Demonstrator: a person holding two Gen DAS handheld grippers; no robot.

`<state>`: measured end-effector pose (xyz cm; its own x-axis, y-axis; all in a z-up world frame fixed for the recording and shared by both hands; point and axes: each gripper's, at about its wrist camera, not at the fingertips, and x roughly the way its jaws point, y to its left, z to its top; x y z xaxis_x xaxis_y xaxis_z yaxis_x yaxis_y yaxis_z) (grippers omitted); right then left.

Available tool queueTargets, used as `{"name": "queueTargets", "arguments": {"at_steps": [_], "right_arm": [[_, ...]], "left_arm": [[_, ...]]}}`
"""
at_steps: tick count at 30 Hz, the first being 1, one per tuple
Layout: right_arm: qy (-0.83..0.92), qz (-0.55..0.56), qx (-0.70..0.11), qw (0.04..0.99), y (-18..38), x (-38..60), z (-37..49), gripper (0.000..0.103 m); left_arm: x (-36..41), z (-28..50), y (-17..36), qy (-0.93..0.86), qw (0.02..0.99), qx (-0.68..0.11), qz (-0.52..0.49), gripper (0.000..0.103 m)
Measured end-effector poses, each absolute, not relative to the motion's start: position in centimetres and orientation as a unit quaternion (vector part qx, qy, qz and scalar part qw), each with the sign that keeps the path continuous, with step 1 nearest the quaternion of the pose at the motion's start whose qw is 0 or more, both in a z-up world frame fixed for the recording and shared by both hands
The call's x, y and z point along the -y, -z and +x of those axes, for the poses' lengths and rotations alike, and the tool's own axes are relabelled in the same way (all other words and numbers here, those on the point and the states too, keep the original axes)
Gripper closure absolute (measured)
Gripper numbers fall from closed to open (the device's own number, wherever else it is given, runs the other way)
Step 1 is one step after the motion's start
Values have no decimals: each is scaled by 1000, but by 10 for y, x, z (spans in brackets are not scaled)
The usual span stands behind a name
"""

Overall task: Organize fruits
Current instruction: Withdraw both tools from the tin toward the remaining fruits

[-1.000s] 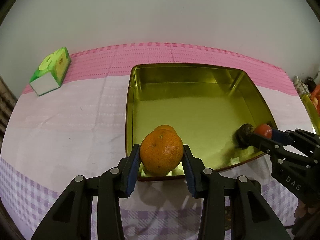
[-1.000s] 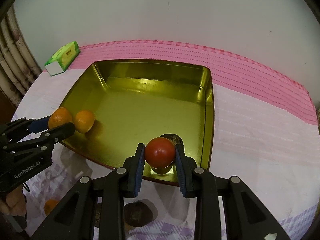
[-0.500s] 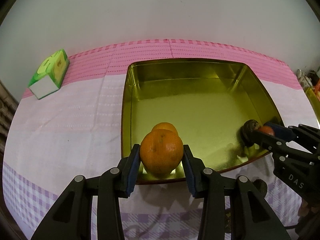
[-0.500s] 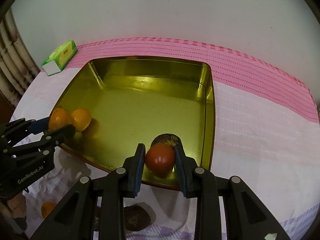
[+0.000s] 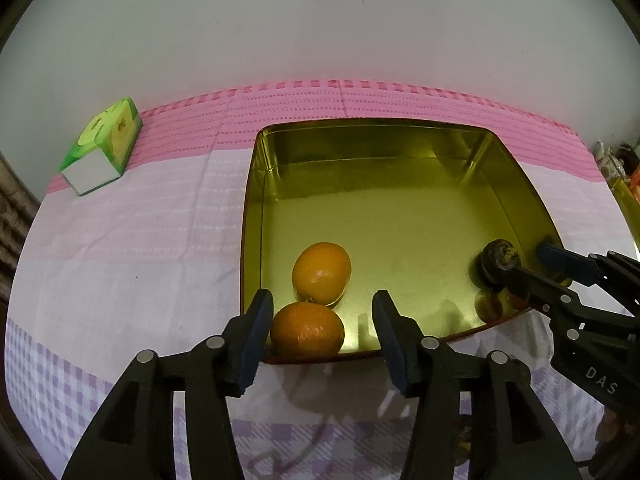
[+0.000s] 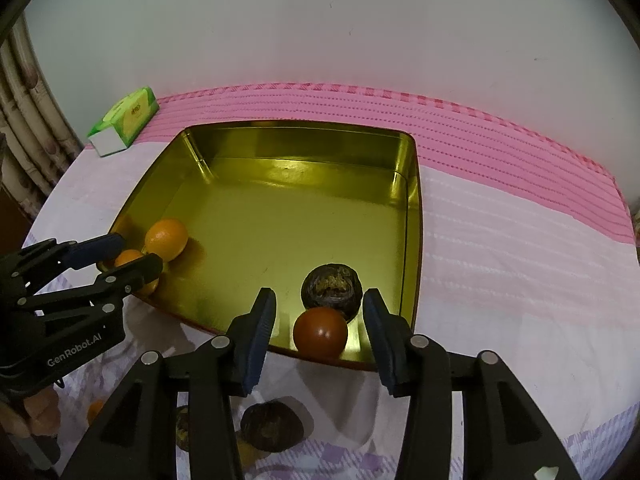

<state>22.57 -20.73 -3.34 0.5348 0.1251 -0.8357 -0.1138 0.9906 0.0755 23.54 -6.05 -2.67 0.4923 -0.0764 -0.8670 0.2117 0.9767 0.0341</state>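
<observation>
Releasing fruit into gold tray (image 5: 516,184) near worktop's front edge: left hand-held gripper (image 5: 323,328) spread around orange (image 5: 307,330), right hand-held gripper (image 6: 319,328) spread around red fruit (image 6: 320,333). Best lifted straight back, avoiding nudging either fruit or tray rim.

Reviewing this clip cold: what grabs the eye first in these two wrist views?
The shiny gold tray on the pink cloth dominates. In its near left corner two oranges sit between the open fingers of the left tool; in the near right corner a red tomato lies before a dark wrinkled fruit, inside the open right tool. A green tissue box sits far left.
</observation>
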Motion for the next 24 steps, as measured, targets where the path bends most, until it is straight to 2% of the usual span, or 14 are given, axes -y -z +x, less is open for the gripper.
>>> {"name": "queueTargets", "arguments": {"at_steps": [12,24], "right_arm": [[-59,9,-464,884,17,208,197,60],[-86,7,-484,871,21,190,113,60]], "left_arm": [[60,202,5,87,869,-482,66,49],[30,117,-7,66,869,-487,51,49]]}}
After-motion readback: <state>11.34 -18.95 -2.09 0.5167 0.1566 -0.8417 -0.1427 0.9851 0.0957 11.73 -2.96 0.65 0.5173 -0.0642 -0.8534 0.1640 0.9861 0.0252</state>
